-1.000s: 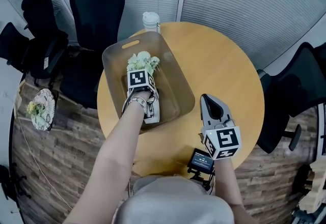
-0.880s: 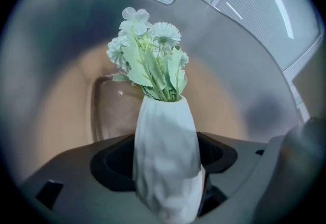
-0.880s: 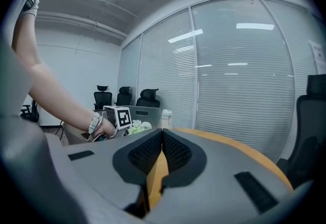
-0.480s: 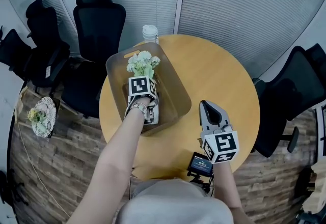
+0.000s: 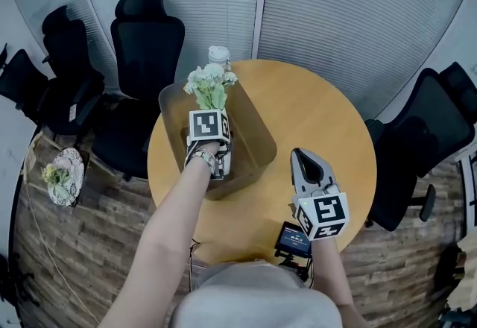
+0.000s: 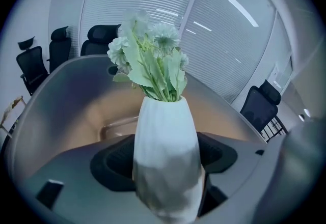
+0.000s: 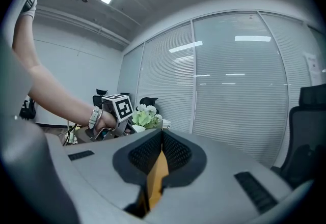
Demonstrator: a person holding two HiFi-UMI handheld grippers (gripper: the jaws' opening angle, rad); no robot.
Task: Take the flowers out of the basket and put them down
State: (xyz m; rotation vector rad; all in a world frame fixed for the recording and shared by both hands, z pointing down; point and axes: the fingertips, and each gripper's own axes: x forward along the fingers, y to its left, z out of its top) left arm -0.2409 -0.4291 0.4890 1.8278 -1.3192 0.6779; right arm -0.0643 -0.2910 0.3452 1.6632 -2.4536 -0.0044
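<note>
My left gripper (image 5: 209, 115) is clamped on the belly of a white, egg-shaped vase (image 6: 165, 136), its jaws wide around it. The vase holds a bunch of pale green-and-white flowers (image 5: 210, 84) and hangs over the far end of the shallow beige plastic basket (image 5: 257, 142). My right gripper (image 5: 305, 161) hovers just outside the basket's near right side, jaws pressed together and empty.
</note>
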